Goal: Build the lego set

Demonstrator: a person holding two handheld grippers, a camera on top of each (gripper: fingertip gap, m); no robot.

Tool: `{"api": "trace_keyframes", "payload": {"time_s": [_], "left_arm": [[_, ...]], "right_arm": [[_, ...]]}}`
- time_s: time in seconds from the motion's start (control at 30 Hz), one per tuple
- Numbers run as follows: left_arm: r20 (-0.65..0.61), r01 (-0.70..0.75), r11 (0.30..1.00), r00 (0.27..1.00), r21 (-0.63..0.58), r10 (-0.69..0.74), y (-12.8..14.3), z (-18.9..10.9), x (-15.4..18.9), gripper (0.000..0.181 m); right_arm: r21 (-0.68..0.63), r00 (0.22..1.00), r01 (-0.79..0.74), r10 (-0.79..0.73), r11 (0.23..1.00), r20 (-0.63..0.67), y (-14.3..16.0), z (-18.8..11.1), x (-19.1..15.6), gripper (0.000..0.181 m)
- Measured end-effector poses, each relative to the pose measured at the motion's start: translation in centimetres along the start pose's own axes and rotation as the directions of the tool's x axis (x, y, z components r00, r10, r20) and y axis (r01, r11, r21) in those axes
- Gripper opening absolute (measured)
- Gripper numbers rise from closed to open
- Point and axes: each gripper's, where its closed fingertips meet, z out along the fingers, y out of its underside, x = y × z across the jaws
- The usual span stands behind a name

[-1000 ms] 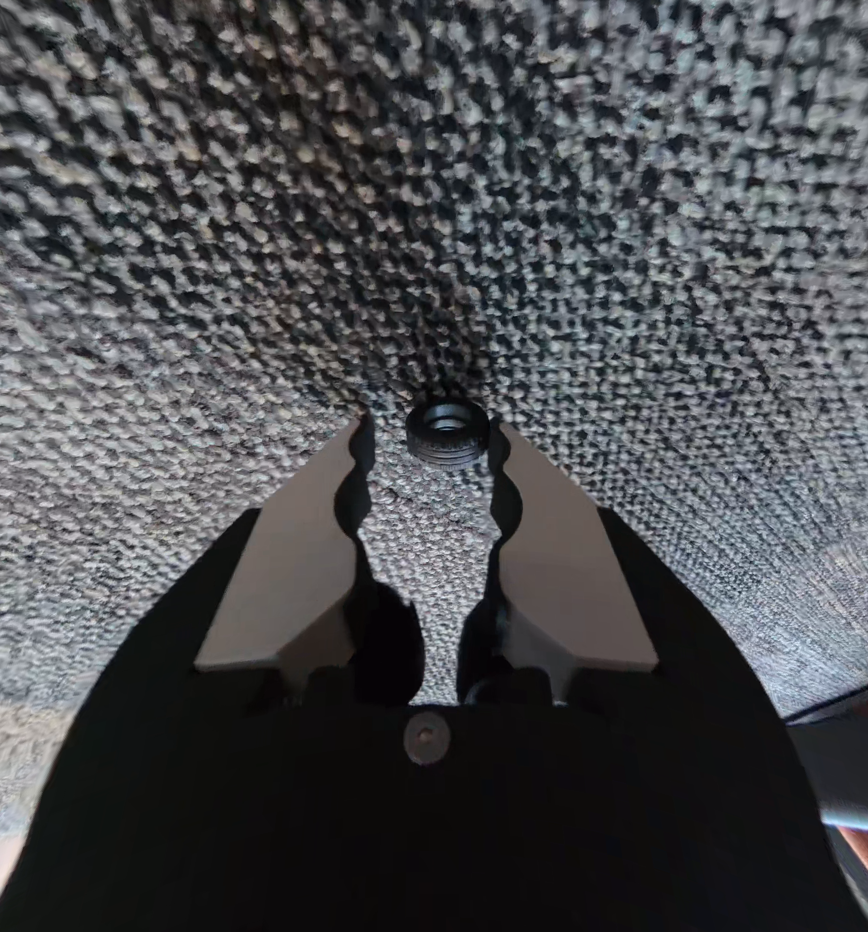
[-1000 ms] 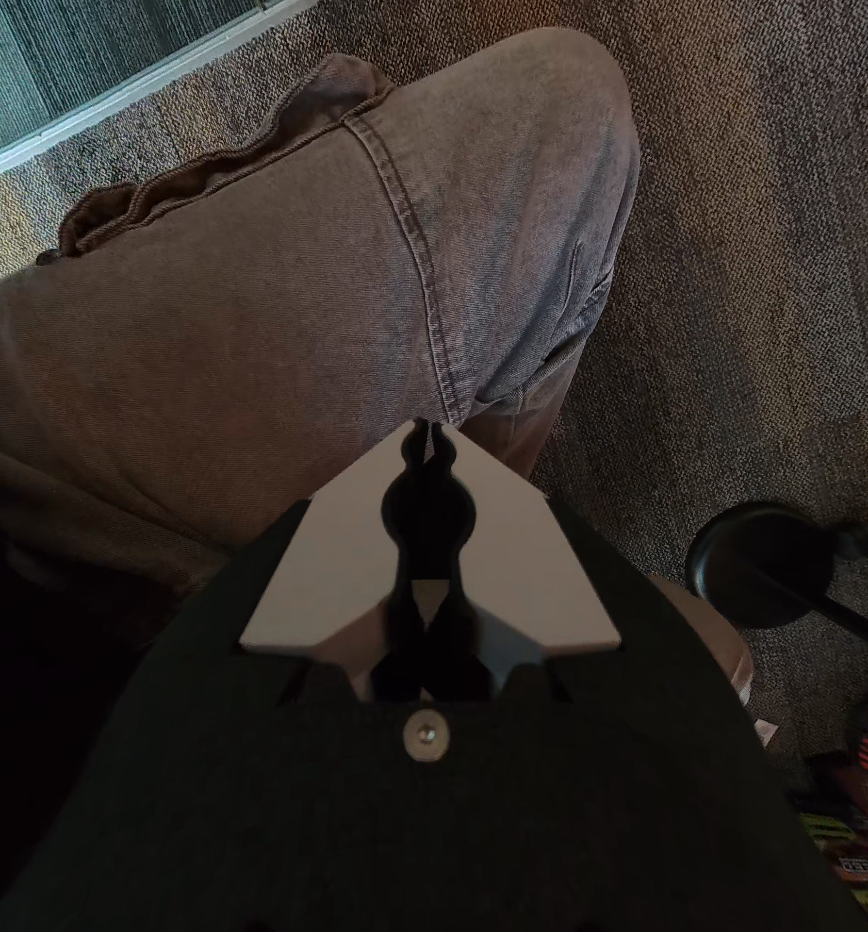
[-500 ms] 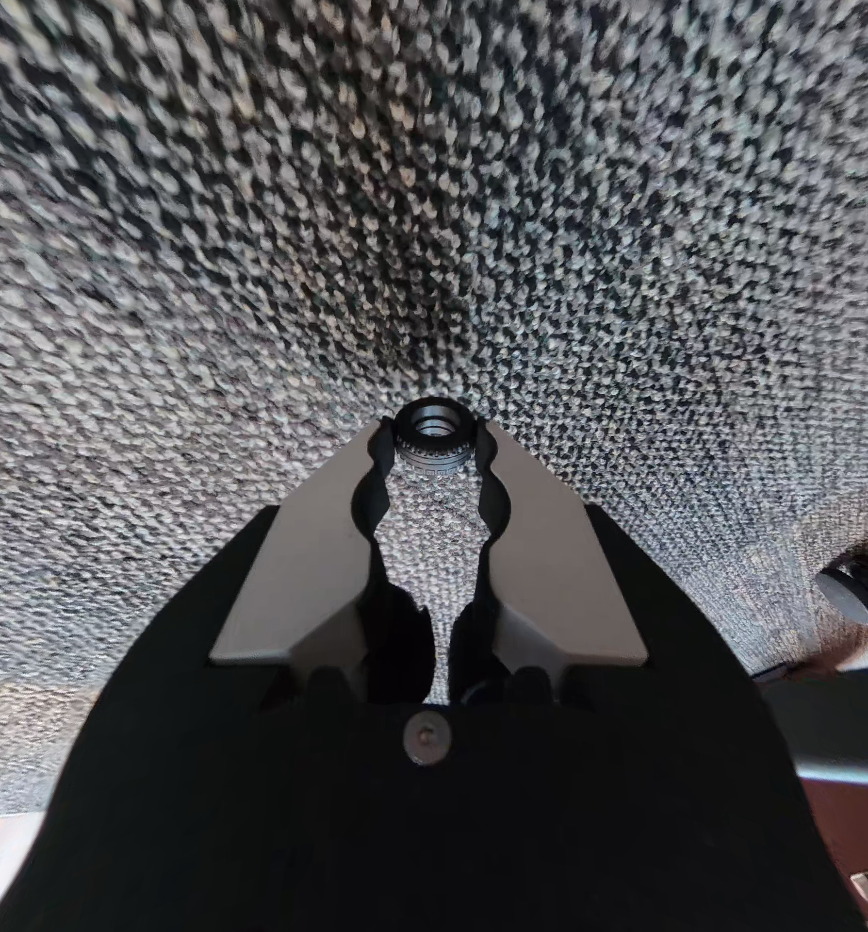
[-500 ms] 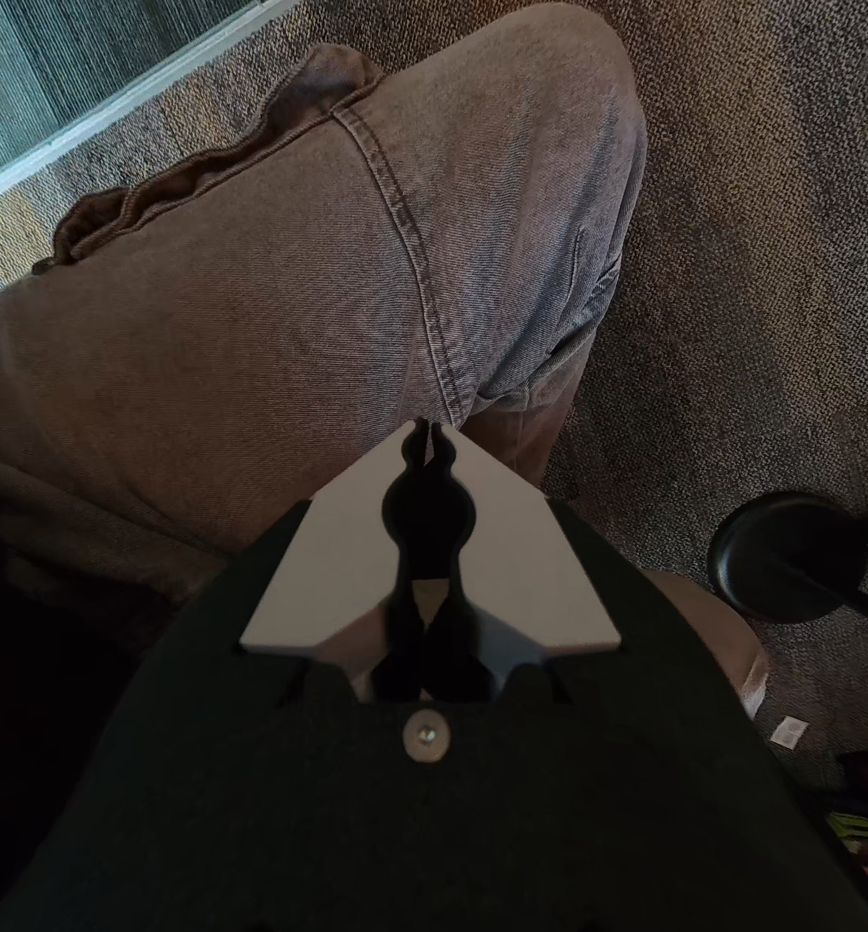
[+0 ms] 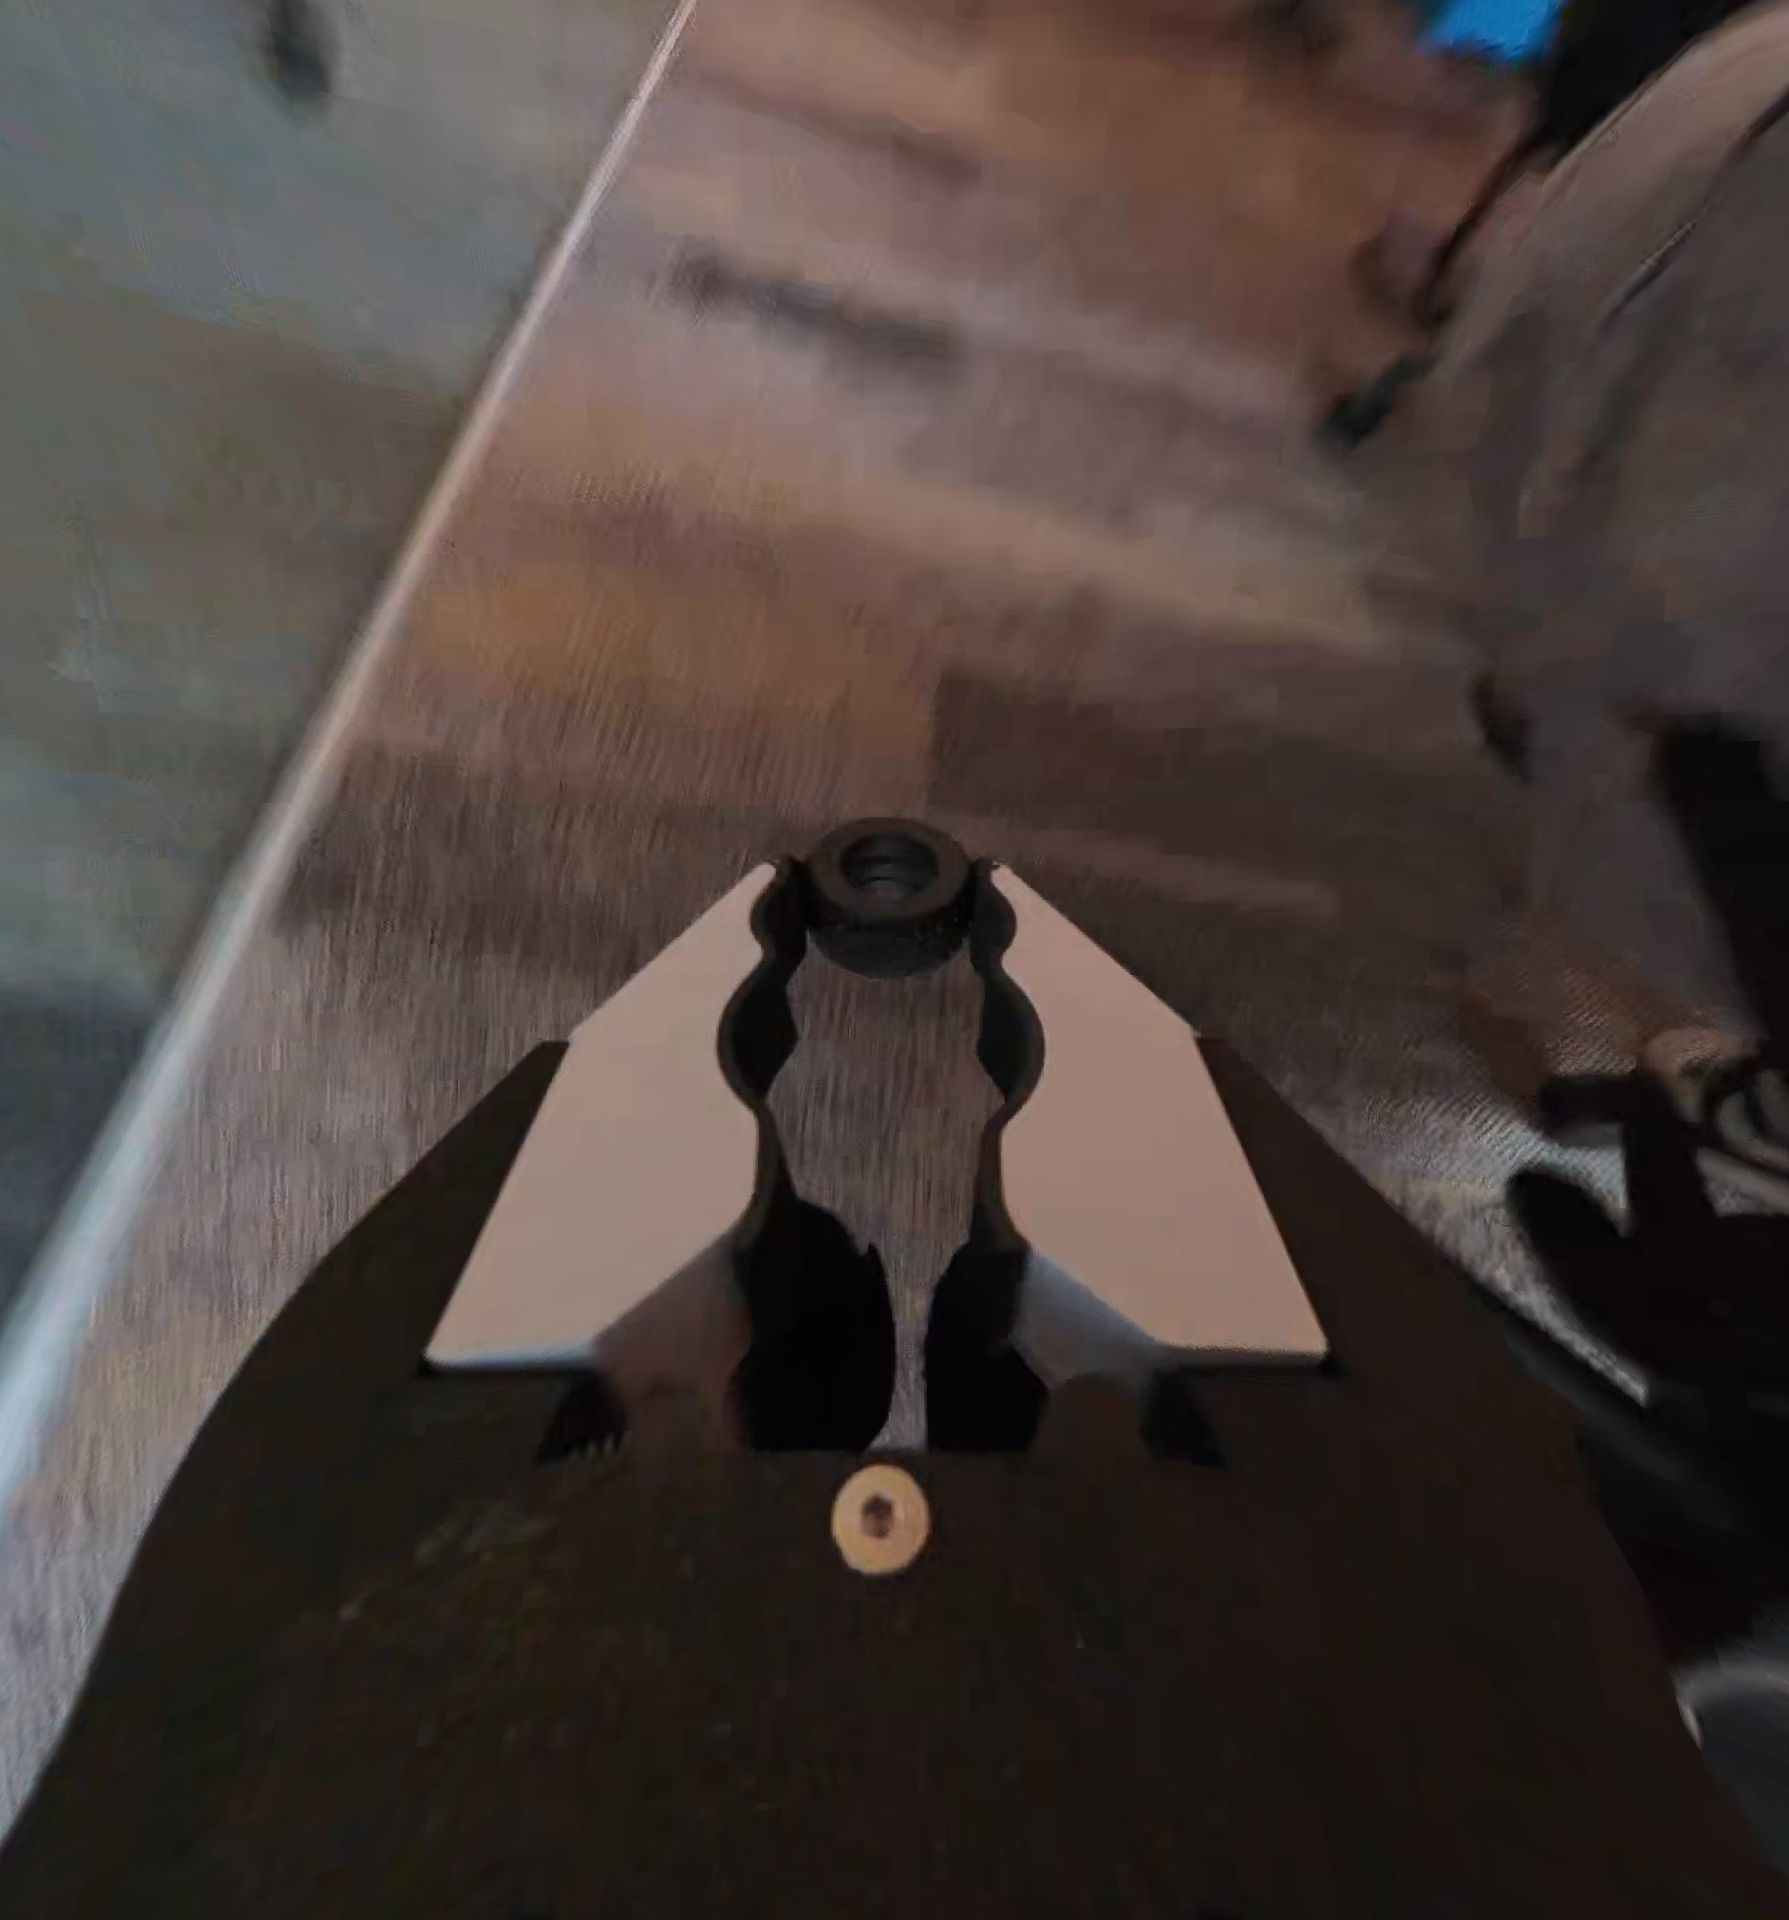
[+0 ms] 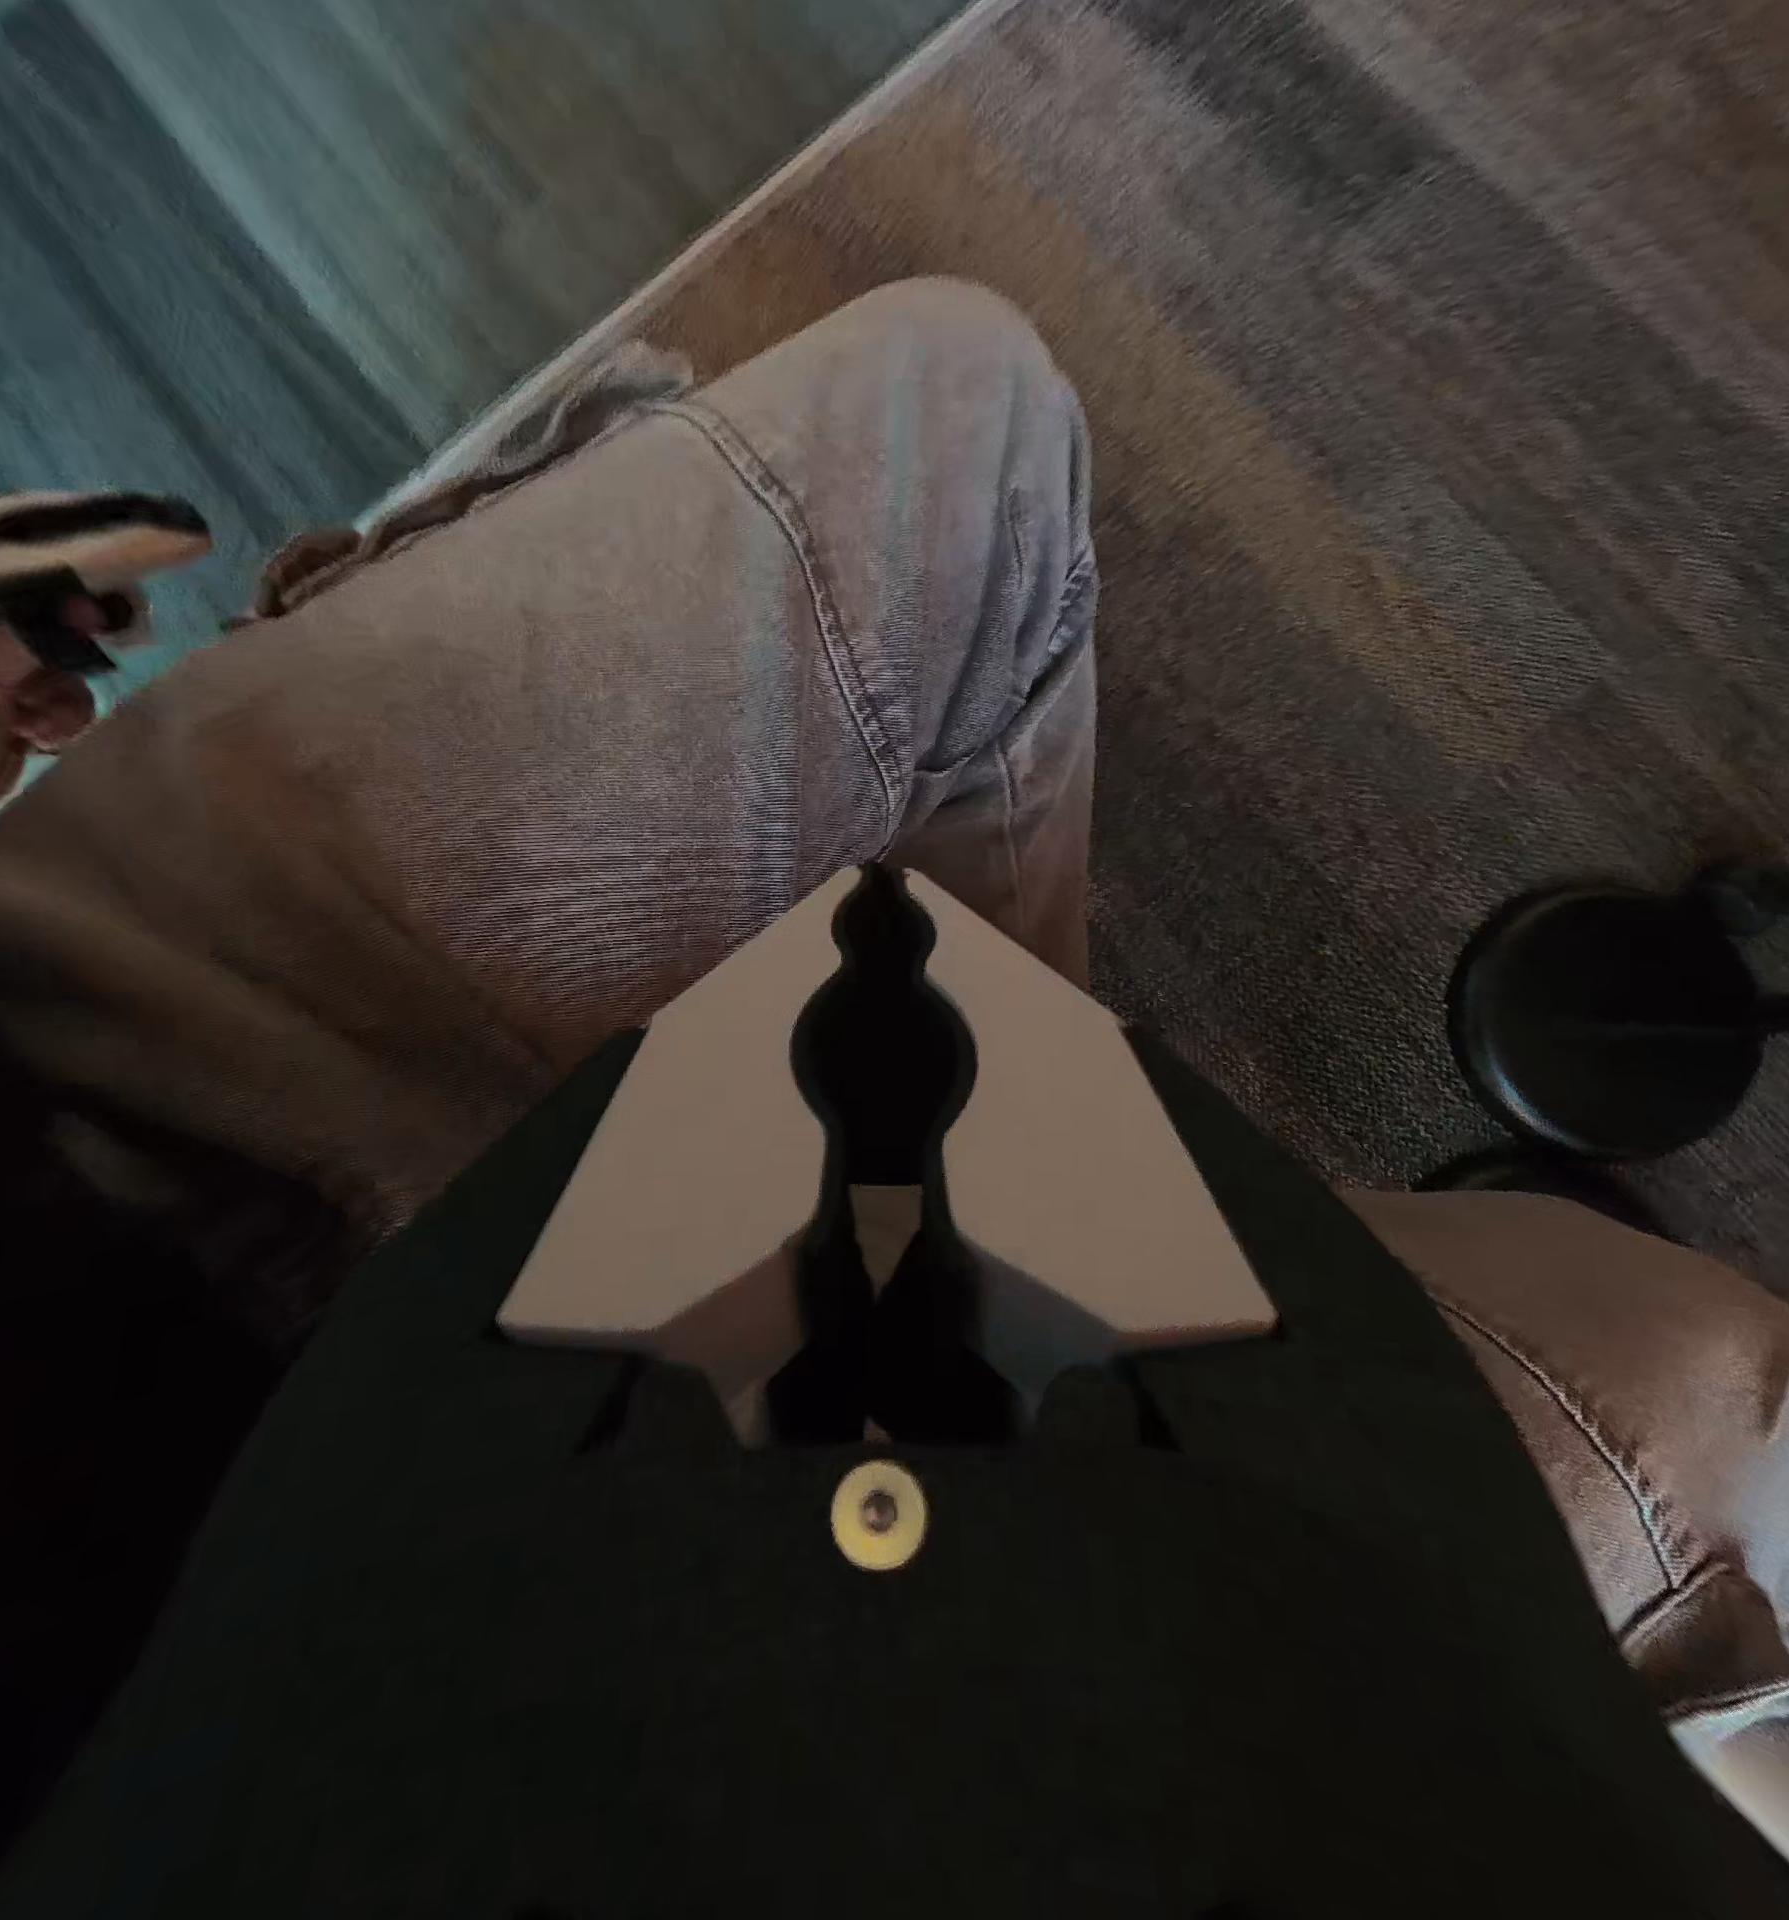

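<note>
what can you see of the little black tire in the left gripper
The black tire is a small ring of matte, rubbery-looking material with fine ribbed tread around its outer wall and a round open hole through its middle, which faces up towards the camera. It sits pinched at the very tips of the left gripper, one finger touching each side, in the first notch of their wavy inner edges. It is held clear of the blurred carpet behind it, and nothing else touches it.
</note>
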Motion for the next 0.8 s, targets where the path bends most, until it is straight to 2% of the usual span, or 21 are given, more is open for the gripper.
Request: {"api": "trace_keyframes", "payload": {"time_s": [0.1,0.17,0.23,0.33,0.47,0.57,0.73,0.8], "left_arm": [[-0.170,-0.184,0.966,0.962,0.180,0.215,-13.2,2.3,6.3,0.030],[-0.275,-0.255,0.924,0.902,0.284,0.333,-20.0,3.3,11.7,0.030],[-0.373,-0.284,0.888,0.829,0.361,0.416,-25.1,4.3,17.5,0.030],[-0.512,-0.298,0.849,0.693,0.437,0.507,-30.3,5.6,27.0,0.030],[-0.617,-0.328,0.783,0.485,0.528,0.619,-34.4,6.3,40.2,0.030],[-0.657,-0.340,0.732,0.326,0.590,0.680,-35.3,5.7,49.1,0.030],[-0.732,-0.309,0.706,0.045,0.637,0.679,-33.6,2.8,61.7,0.030],[-0.720,-0.306,0.669,-0.090,0.677,0.688,-32.2,1.0,65.9,0.030]], "right_arm": [[0.132,0.992,-0.080,0.092,0.988,-0.091,1.0,-4.9,1.8,0.000],[0.229,0.973,-0.129,0.167,0.965,-0.159,2.1,-8.9,2.9,0.000],[0.308,0.944,-0.166,0.241,0.937,-0.225,4.0,-13.3,3.6,0.000],[0.392,0.860,-0.192,0.347,0.900,-0.375,8.6,-20.0,4.6,0.000],[0.489,0.724,-0.225,0.480,0.843,-0.495,14.0,-27.4,5.3,0.000],[0.548,0.637,-0.239,0.555,0.802,-0.535,17.5,-31.2,4.0,0.000],[0.571,0.436,-0.291,0.638,0.768,-0.635,24.0,-35.2,0.4,0.000],[0.611,0.359,-0.302,0.681,0.732,-0.639,25.8,-36.3,-1.8,0.000]]}}
